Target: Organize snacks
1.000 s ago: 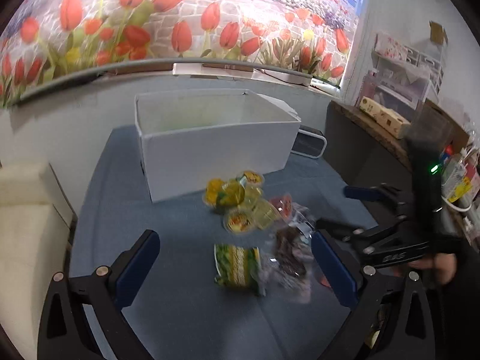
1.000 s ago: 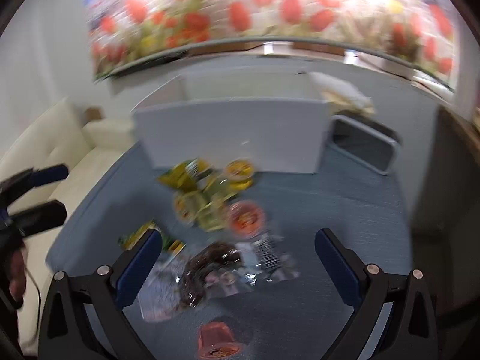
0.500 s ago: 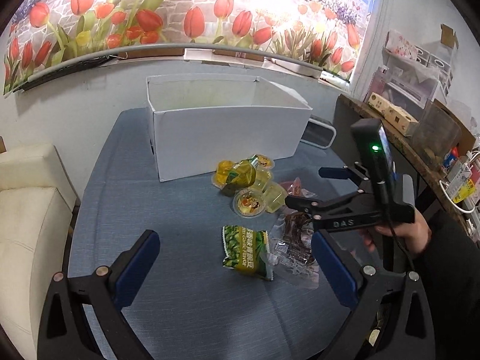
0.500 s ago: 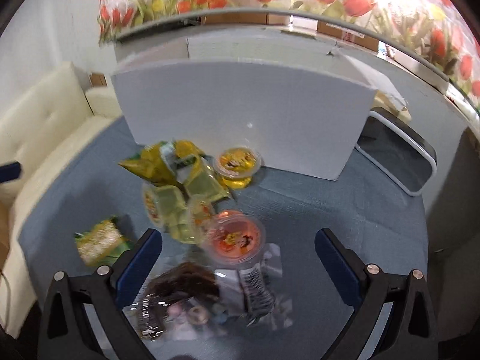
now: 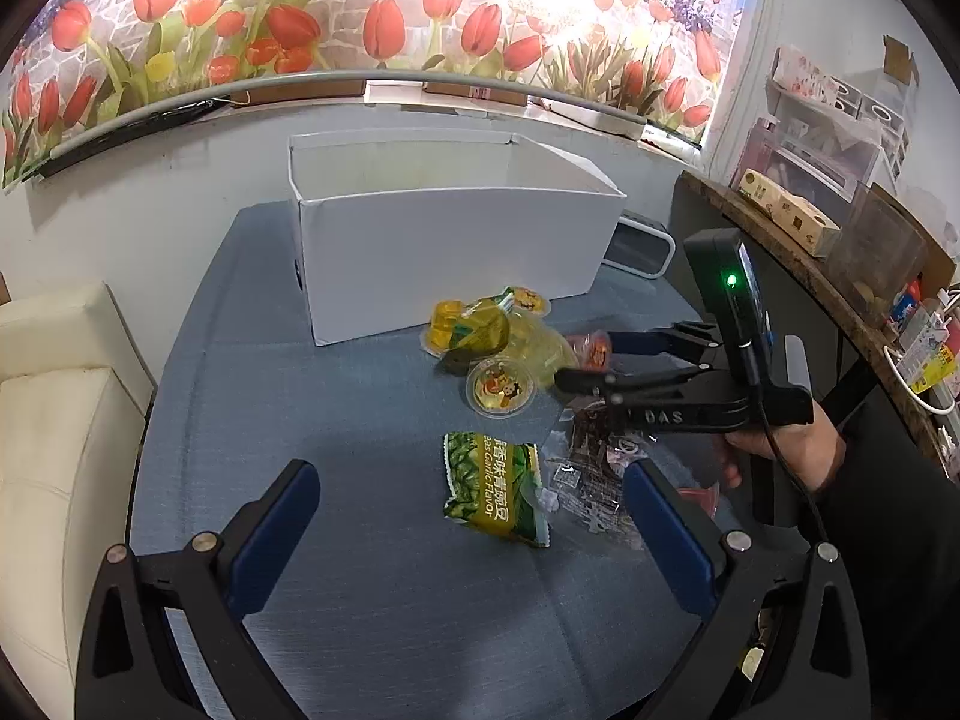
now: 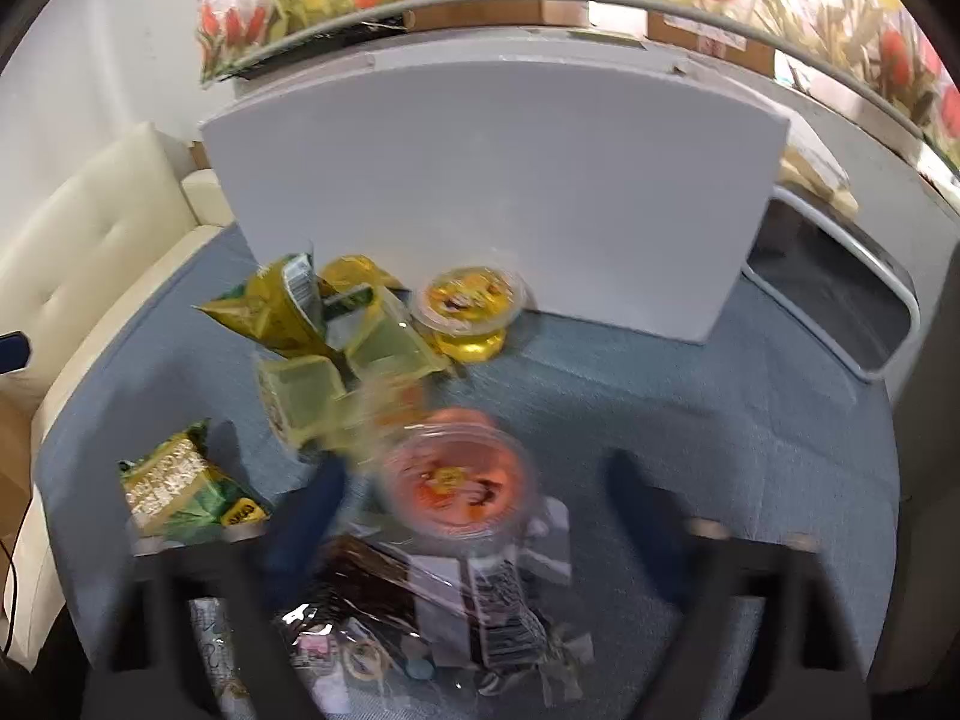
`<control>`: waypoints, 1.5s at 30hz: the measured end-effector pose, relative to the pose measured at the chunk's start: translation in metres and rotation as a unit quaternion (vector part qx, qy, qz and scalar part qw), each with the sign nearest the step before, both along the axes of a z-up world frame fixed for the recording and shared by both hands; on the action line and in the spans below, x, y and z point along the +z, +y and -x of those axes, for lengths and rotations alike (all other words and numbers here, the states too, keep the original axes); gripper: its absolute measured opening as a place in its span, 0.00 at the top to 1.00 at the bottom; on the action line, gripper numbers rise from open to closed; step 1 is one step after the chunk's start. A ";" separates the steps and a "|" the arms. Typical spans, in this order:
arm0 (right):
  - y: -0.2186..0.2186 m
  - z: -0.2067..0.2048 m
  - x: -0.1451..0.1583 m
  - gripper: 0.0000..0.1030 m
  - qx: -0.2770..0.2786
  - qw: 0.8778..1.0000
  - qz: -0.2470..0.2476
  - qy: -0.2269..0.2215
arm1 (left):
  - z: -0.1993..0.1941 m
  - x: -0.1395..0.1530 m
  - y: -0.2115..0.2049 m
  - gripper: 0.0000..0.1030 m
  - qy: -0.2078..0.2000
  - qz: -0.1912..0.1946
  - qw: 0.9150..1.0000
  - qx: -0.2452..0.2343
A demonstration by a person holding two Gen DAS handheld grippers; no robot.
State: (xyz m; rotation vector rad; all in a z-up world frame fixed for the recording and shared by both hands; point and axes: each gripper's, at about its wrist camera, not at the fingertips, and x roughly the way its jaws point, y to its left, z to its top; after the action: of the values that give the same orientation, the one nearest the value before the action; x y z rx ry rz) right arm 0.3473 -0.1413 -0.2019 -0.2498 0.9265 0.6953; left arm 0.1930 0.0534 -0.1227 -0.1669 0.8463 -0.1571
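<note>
On the blue tablecloth [image 5: 372, 594], in front of the white box [image 5: 456, 252], lies a small pile of snacks. The orange jelly cup [image 6: 459, 483] sits between the two fingers of the right gripper [image 6: 474, 504], and the jaws are closing around it; in the right wrist view the fingers are blurred, so I cannot tell if the pads already touch the cup. In the left wrist view only a small orange part of this cup [image 5: 594, 349] shows behind the black arm of the right gripper [image 5: 591, 360], which a hand [image 5: 786, 450] holds from the right side. Just beside the cup are a yellow jelly cup [image 5: 501, 387], some pale green jelly packs [image 6: 336, 378] that are smeared by motion, and a yellow-green bag [image 5: 474, 330]. Under the right gripper lies a clear bag with dark snacks [image 6: 384, 594], partly hidden by it. The green pea bag [image 5: 495, 489] lies apart from the pile, between the wide-spread fingers of the left gripper [image 5: 468, 516], which grasps nothing. A cream sofa [image 5: 54, 408] is cut off at the left edge.
</note>
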 end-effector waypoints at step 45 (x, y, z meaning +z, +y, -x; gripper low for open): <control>-0.121 0.138 0.091 0.52 -0.082 0.984 -0.151 -0.038 | -0.112 -0.078 -0.071 0.52 0.058 -0.038 0.997 0.019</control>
State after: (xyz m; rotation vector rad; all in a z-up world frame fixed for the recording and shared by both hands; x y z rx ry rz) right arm 0.2088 -0.2621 -0.1111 0.0678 0.7486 0.6584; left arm 0.3050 -0.0179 -0.2011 -0.1218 0.9632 -0.0805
